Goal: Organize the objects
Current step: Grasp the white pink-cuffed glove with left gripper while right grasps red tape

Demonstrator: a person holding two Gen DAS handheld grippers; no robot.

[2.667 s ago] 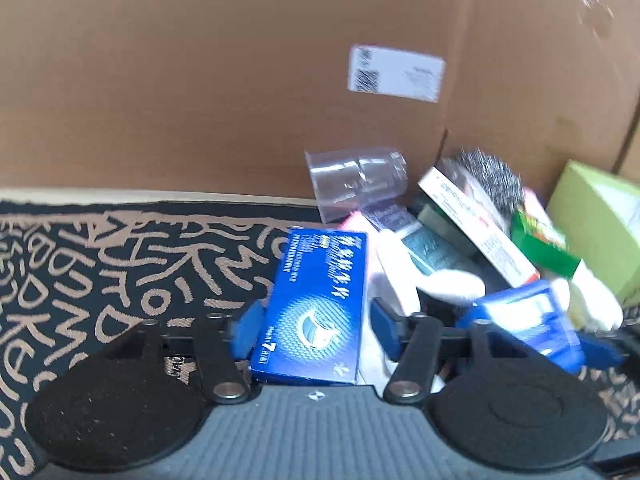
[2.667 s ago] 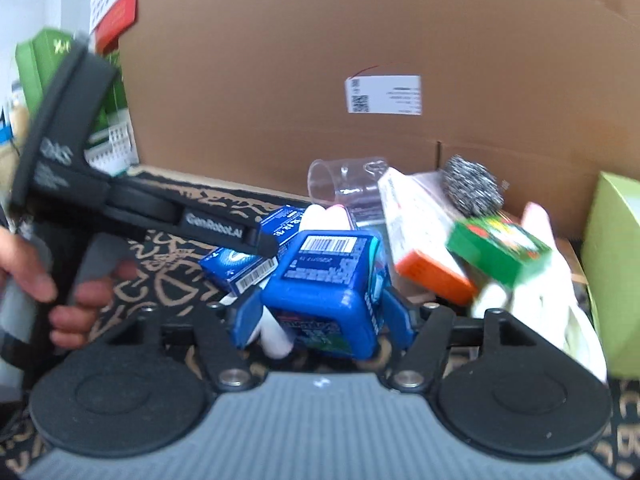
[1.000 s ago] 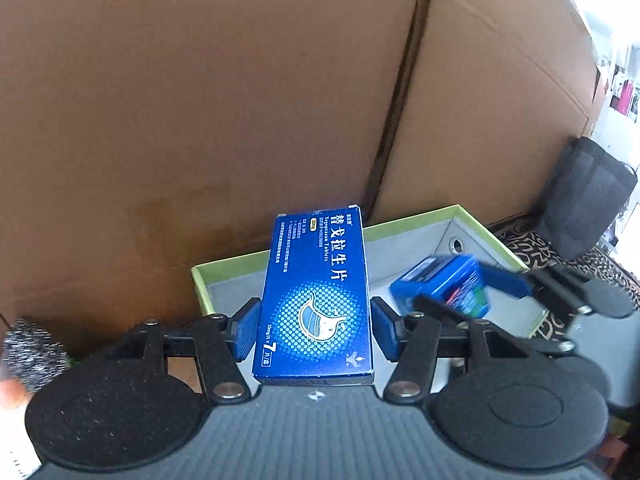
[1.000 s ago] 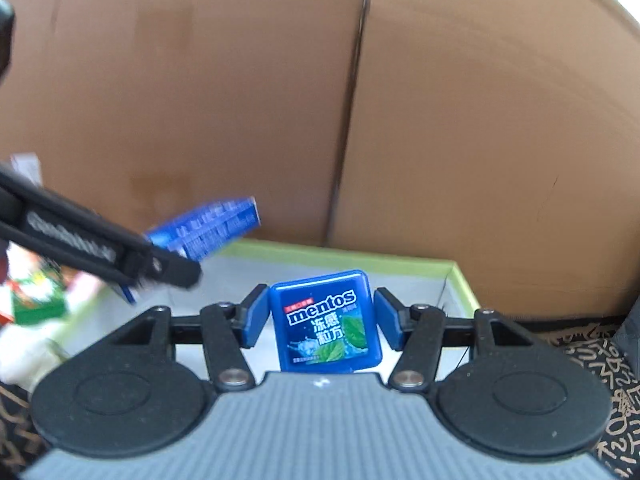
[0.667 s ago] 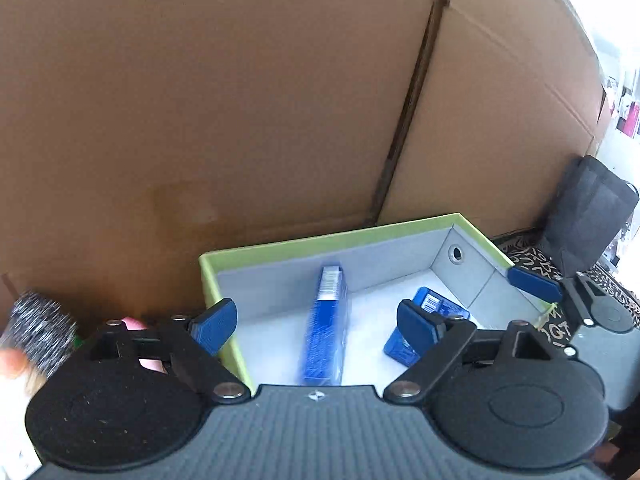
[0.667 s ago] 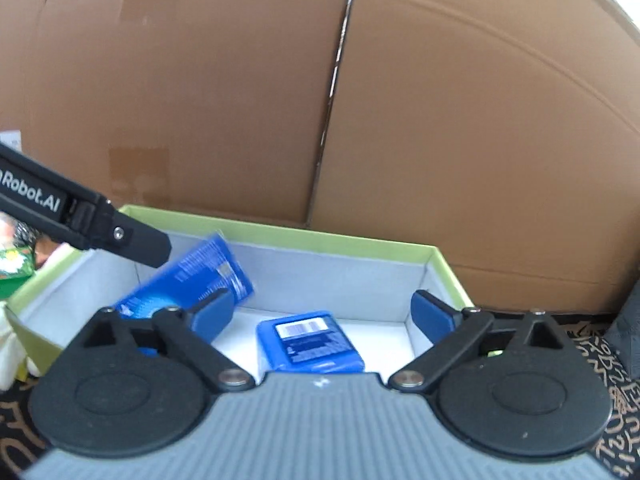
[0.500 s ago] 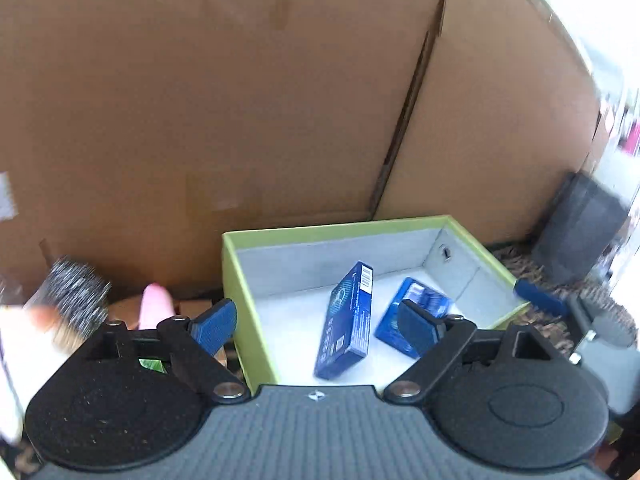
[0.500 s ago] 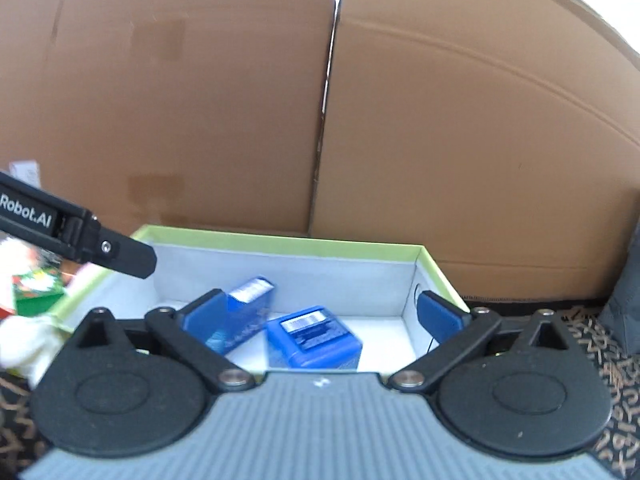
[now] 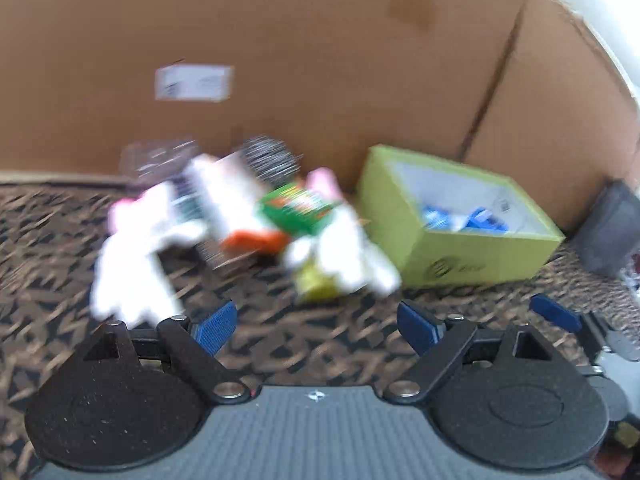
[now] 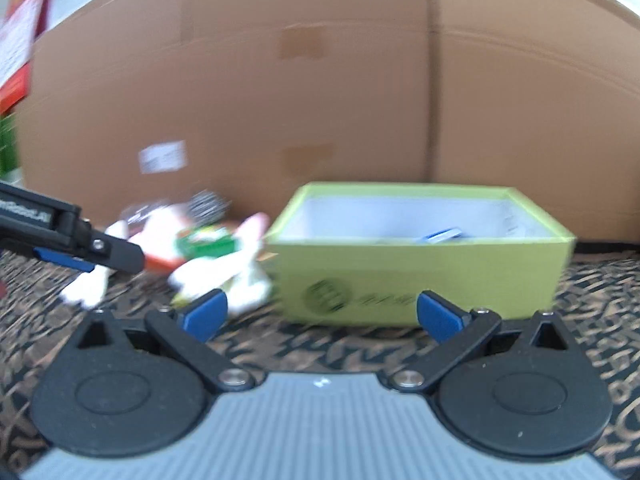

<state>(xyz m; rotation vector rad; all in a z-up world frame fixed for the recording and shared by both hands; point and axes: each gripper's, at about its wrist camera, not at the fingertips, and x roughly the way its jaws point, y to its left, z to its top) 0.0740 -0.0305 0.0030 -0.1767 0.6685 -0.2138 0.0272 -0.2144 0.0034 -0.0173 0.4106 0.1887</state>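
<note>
A lime-green box (image 9: 448, 256) stands on the patterned cloth at the right; it shows in the right wrist view (image 10: 420, 276) too. Blue packets (image 9: 464, 218) lie inside it, and one blue edge (image 10: 442, 236) peeks over the rim. A blurred pile of loose items lies left of the box: a green packet (image 9: 298, 206), a white-orange carton (image 9: 236, 216), a steel scourer (image 9: 270, 158) and white soft things (image 9: 132, 264). My left gripper (image 9: 316, 326) is open and empty, back from the pile. My right gripper (image 10: 320, 316) is open and empty in front of the box.
A tall cardboard wall (image 9: 320, 60) closes the back. A dark grey bag (image 9: 612, 232) sits at the far right. The left gripper's finger (image 10: 72, 240) crosses the left of the right wrist view. The right gripper's blue pad (image 9: 556, 318) shows at the right edge.
Both grippers let go of their blue packets into the green box, then pulled back and down. The left view has swung left onto the pile. Both frames are motion-blurred now.
</note>
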